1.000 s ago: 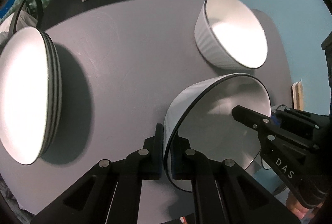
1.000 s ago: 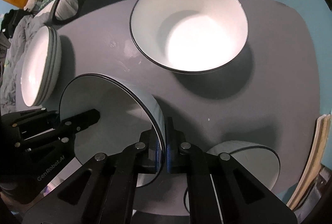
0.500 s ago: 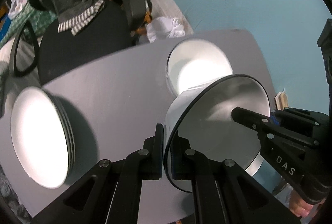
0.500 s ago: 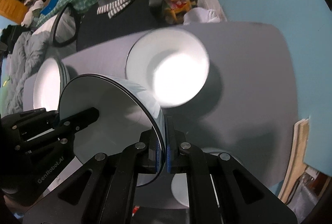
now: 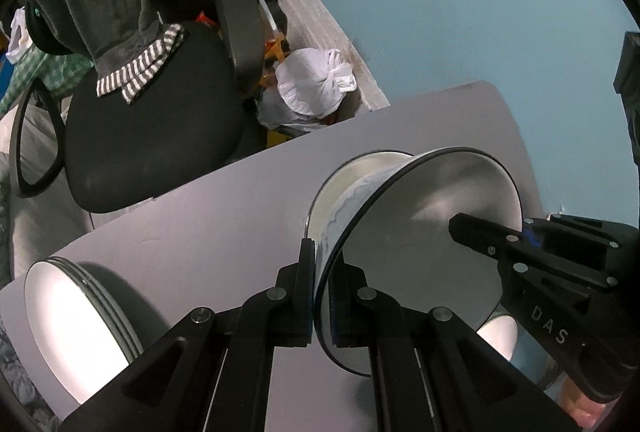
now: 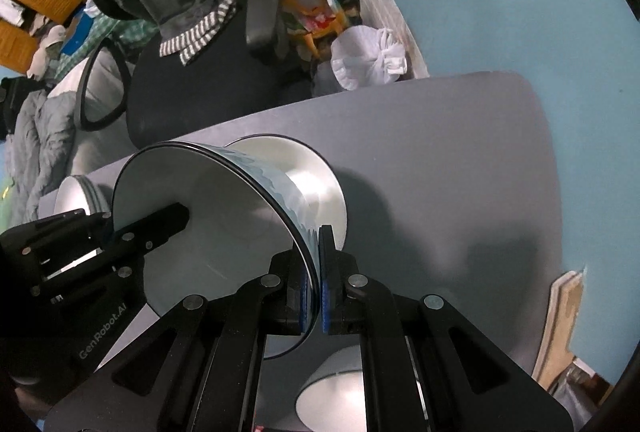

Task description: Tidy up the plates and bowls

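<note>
Bowl, white ceramic with a thin black rim and pale blue wave pattern outside (image 5: 424, 244), is pinched on opposite rim edges: left gripper (image 5: 320, 292) at 6 o'clock in its view, right gripper (image 6: 316, 272) likewise. Compared with a second ago, it has lifted clear of the grey table (image 5: 224, 204) and now hangs directly over the second white bowl (image 6: 316, 184), which sat well apart at 12 o'clock before. Judgement: nesting is the step in hand; lowering should finish it. Stacked white plates (image 5: 80, 316) sit at 9 o'clock, another white dish (image 6: 340, 396) near 6. Beyond the table: black office chair (image 5: 152, 128), white plastic bag (image 5: 316, 84). Nothing blocks the descent.
</note>
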`<state>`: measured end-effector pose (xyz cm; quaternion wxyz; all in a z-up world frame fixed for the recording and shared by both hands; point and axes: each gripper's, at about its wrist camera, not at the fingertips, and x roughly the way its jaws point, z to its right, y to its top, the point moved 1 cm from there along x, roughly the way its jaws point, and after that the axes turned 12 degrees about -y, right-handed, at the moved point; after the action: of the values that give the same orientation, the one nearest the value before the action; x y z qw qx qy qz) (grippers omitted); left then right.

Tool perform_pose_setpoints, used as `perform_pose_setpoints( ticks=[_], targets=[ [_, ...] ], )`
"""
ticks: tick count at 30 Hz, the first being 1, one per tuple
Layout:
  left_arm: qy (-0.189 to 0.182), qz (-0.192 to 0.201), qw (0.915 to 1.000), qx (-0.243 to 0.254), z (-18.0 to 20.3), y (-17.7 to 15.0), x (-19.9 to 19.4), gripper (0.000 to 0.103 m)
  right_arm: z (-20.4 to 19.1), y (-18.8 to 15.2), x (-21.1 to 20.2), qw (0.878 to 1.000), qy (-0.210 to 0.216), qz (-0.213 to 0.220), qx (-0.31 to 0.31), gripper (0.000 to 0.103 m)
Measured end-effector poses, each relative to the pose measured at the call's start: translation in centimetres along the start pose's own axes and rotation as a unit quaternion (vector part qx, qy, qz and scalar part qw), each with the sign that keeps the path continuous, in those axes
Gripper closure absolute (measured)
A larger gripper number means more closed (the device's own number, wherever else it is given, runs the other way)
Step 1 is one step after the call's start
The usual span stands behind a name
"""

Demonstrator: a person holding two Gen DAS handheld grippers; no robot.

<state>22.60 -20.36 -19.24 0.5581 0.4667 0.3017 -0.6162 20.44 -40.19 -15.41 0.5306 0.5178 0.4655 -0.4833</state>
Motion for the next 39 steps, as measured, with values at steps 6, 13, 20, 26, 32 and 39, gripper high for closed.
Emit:
perform_pose_setpoints(
  ticks=[6,13,20,26,32,39],
  targets=[
    [0.013,-0.005,0.9999,0.007,0.0,0.7,1.0,0.098,0.4,0.5,1.6,1.000,0.008,-0.022,0.008,0.097],
    [0.026,-0.015,0.9994,0.016,0.0,1.6,1.7,0.097,0.7,0.9,2.6,0.999,0.004,-0.042,0.008,0.097],
    [0.024,-0.030,0.9992,0.007,-0.3,1.6,2.4,0.088,0.9,1.1,2.7,0.998,0.007,-0.057,0.018,0.096],
    [0.030,-0.007,0.9995,-0.009,-1.0,1.5,1.8,0.053,1.3,1.4,2.8,0.995,0.039,-0.081,0.046,0.080],
    [0.025,-0.004,0.9995,-0.020,-1.4,1.4,1.1,0.052,1.5,1.5,2.3,0.993,0.050,-0.092,0.061,0.073],
    [0.022,0.005,0.9996,-0.018,-1.1,1.0,0.2,0.048,1.5,1.3,1.9,0.991,0.043,-0.096,0.077,0.072]
  ],
)
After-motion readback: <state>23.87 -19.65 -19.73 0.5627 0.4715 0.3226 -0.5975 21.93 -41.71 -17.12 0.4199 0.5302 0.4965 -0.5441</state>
